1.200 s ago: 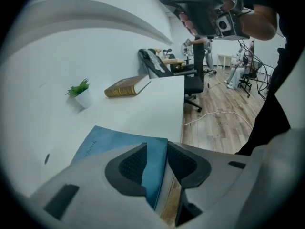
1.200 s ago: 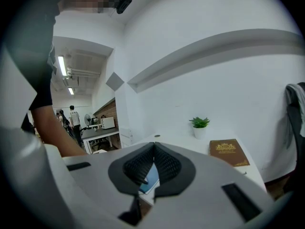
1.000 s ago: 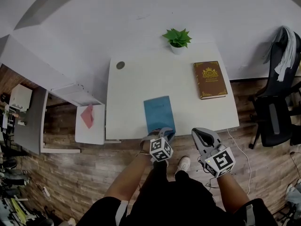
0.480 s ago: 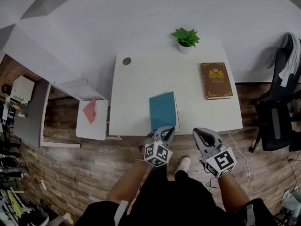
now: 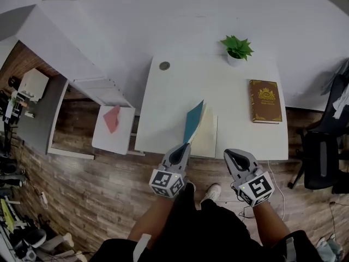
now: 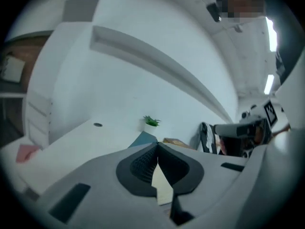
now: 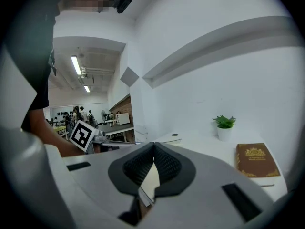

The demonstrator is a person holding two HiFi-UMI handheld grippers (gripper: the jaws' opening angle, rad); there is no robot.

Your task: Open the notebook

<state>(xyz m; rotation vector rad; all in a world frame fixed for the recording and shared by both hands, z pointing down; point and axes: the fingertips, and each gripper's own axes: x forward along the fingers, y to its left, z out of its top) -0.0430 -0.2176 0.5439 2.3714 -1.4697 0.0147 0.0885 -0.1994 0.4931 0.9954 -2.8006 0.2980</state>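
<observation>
Head view: a white surface [image 5: 174,97] stands against a pale wall, and the notebook [image 5: 208,137] lies near its front edge, close to the person. Its blue cover [image 5: 194,121] is lifted off the cream pages and stands steeply tilted, with the spine side away from the right claw. The left claw [image 5: 183,146] has its jaws closed on the near lower edge of that cover and holds it up off the pages. In the left gripper view the jaws meet at their tips, with a sliver of blue just beyond them and a pale page showing through the gap below.

The right claw [image 5: 232,153] hovers at the front edge of the surface, just to the right of the notebook and not touching it. The right gripper view shows its jaws pressed together with nothing caught between them.

Farther back, a brown book [image 5: 265,101] with gold ornament lies flat near the right edge. A small potted plant [image 5: 236,48] stands by the wall, and a small round disc [image 5: 164,66] sits at the far left corner.
</observation>
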